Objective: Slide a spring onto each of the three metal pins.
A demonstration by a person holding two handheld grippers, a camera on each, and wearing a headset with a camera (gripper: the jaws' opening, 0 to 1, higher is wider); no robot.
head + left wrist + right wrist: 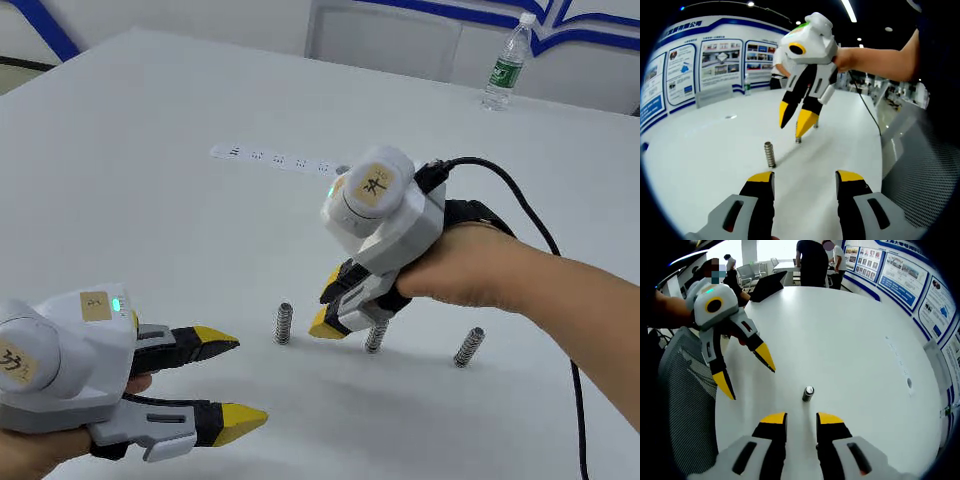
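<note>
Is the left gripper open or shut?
Open: the left gripper has its two yellow-tipped jaws wide apart, holding nothing.

Three springs, seemingly; two grippers

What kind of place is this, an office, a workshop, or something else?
Probably an office meeting room or company showroom rather than a workshop. The signs: a large white conference table, blue-and-white information posters along the wall, and a grey mesh office chair beside the table.

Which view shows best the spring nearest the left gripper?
The left gripper view: the spring stands side-on, coils clear, unobstructed. The head view shows it smaller; the right gripper view looks down on its top.
</note>
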